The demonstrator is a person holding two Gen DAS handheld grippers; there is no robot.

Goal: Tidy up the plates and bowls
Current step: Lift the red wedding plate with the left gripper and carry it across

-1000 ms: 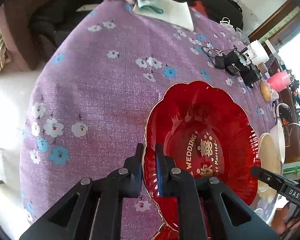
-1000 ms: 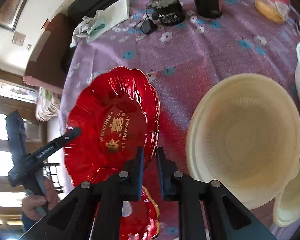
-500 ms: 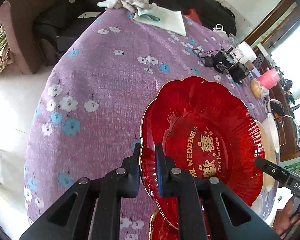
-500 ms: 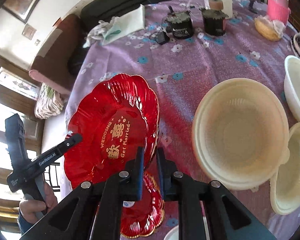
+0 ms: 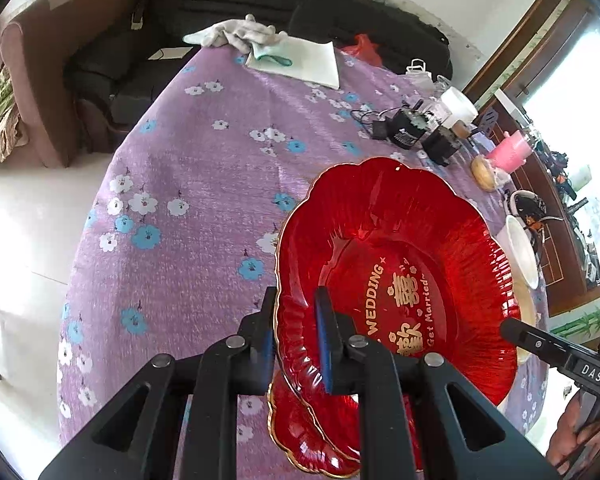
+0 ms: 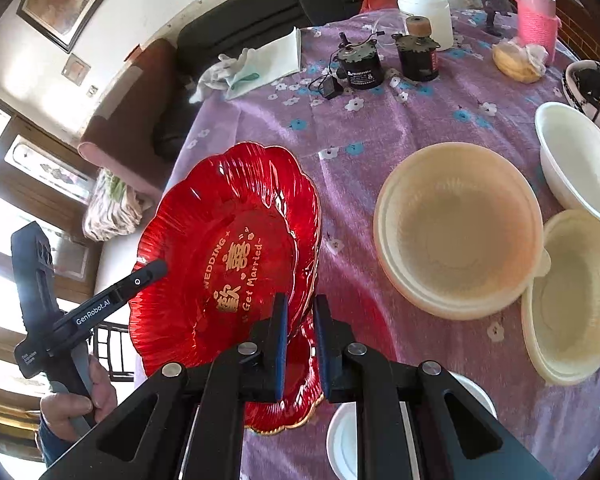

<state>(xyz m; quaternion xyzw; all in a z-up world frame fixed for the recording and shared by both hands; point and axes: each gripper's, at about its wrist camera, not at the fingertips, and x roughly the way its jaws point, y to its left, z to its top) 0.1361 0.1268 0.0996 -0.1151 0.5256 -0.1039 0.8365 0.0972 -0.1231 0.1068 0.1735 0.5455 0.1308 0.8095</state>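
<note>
The red wedding plate (image 5: 396, 280) was carried tilted above the purple floral tablecloth (image 5: 204, 184), pinched at opposite points of its scalloped rim. The left gripper (image 5: 296, 332) had its blue-padded jaws nearly together, one finger under the rim's outer face and the other inside the dish. The right gripper (image 6: 300, 344) was likewise clamped to a narrow gap across the rim on the plate's other side, as its own view showed. So the plate spanned between the two claws, neither nearer than the other, its face turned up with the gold lettering readable.

Directly beneath its near edge lay a second red plate (image 5: 308, 436), flat on the cloth and partly covered by the held one. That vertical offset looked like the relation the next move depended on: the held plate sat above and slightly farther out than the lower one. The cream bowl (image 6: 458, 228) stood well apart on the right-hand side, with smaller bowls beside it.
</note>
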